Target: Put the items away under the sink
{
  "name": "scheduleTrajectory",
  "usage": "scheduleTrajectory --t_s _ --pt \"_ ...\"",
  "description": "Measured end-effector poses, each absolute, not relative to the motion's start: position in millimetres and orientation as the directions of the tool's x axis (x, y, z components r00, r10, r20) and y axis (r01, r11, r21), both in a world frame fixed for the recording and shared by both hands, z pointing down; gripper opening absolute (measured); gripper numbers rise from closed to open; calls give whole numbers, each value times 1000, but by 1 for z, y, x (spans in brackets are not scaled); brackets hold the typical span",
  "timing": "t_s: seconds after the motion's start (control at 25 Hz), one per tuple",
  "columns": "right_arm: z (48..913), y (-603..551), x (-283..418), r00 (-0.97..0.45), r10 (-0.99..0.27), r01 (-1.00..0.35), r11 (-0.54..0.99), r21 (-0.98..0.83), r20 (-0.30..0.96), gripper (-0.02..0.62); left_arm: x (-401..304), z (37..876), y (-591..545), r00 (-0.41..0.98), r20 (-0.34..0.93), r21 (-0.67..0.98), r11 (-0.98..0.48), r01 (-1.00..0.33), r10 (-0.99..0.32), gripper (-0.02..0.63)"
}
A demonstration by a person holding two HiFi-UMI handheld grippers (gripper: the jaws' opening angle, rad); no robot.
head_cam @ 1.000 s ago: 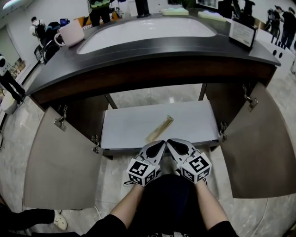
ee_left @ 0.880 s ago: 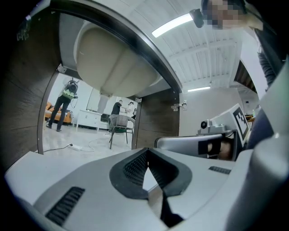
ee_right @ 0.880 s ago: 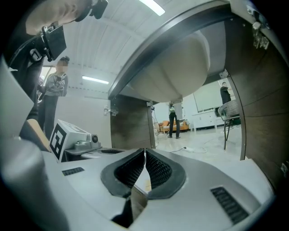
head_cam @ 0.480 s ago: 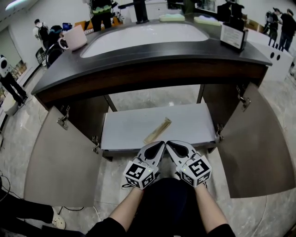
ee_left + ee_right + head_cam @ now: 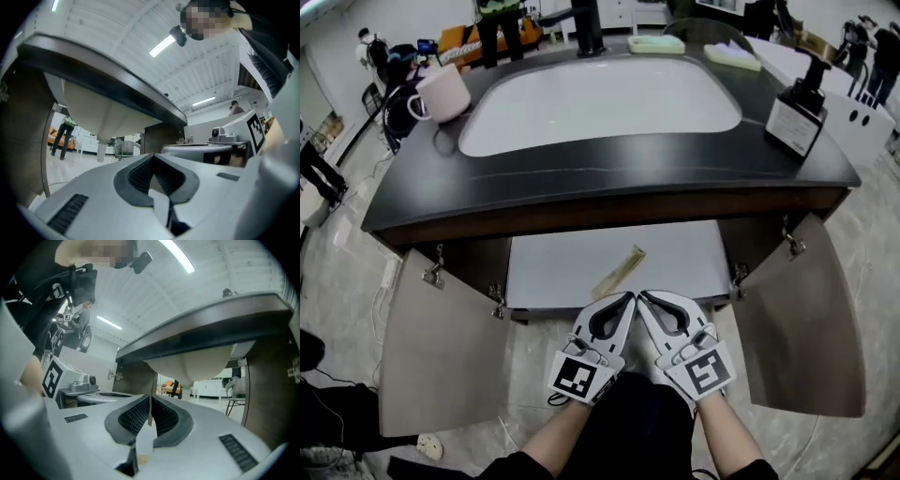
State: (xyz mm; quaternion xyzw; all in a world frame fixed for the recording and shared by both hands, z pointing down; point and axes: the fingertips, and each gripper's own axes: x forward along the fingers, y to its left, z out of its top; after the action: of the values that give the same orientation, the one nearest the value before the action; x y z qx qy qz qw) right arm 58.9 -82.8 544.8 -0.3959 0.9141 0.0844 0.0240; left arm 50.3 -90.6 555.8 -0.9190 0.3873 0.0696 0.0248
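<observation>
In the head view, my left gripper (image 5: 627,297) and right gripper (image 5: 643,297) are held side by side, tips almost touching, just in front of the open cabinet under the sink. Both are shut with nothing between the jaws. A flat tan stick-like item (image 5: 620,271) lies diagonally on the white cabinet shelf (image 5: 553,272), just beyond the tips. On the dark counter (image 5: 609,173) stand a pink mug (image 5: 442,91) and a dark soap bottle (image 5: 797,111). The left gripper (image 5: 152,156) and right gripper (image 5: 149,397) views look under the basin's pale underside (image 5: 197,363).
The left cabinet door (image 5: 441,356) and the right door (image 5: 802,319) both swing out wide toward me. A white basin (image 5: 600,101) fills the counter, with a black faucet (image 5: 586,19) and two pale green pads (image 5: 656,44) behind it. People stand in the background at the far left.
Both grippers have risen together, still shut and empty. The head view has lifted too, so more of the countertop and the whole soap bottle now show.
</observation>
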Motion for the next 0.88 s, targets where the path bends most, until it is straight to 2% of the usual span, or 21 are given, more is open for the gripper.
scheduleTrajectory --t_s 0.32,0.88 --pt "463 -91 46 -571 -812 -821 559 115 -124 35 31 467 -91 605 -135 36 -614 -789 -785 8" --pt "307 -53 23 -582 -813 -813 580 51 -27 35 6 305 -55 558 -90 111 -565 -817 -825 8"
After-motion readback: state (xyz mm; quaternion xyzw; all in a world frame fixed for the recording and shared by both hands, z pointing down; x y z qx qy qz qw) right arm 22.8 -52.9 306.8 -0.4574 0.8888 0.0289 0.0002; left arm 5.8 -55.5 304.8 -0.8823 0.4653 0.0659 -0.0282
